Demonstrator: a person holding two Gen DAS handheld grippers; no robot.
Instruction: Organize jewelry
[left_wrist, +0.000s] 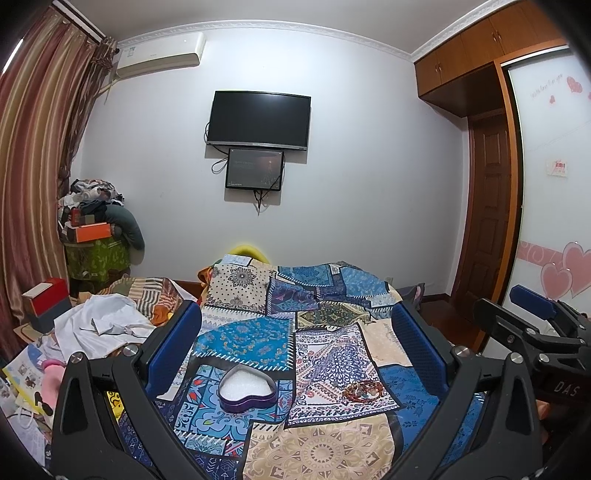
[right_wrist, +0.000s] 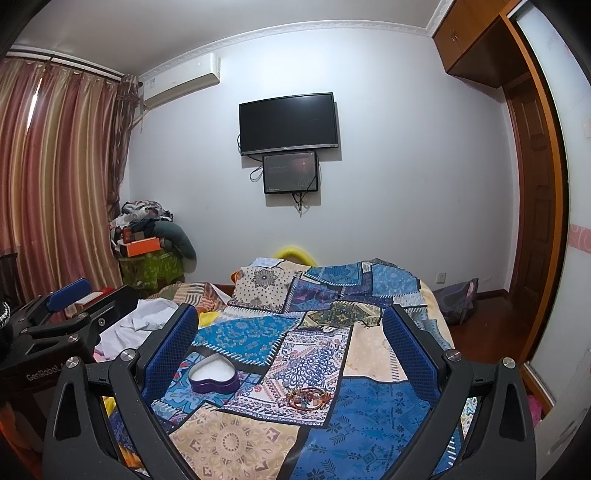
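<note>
A purple heart-shaped box (left_wrist: 246, 388) with white lining lies open on the patchwork bedspread (left_wrist: 325, 446); it also shows in the right wrist view (right_wrist: 214, 377). A small pile of red and orange bead bracelets (left_wrist: 364, 390) lies to its right, also in the right wrist view (right_wrist: 307, 398). My left gripper (left_wrist: 295, 321) is open and empty, held above the bed, with the box between its fingers. My right gripper (right_wrist: 290, 325) is open and empty, above the bracelets. Each gripper shows at the edge of the other's view.
A white cloth (left_wrist: 103, 325), papers and boxes lie on the bed's left side. Piled clothes and an orange box (left_wrist: 92, 232) stand in the far left corner. A television (left_wrist: 258, 120) hangs on the far wall. A wardrobe and a door (left_wrist: 487, 206) are on the right.
</note>
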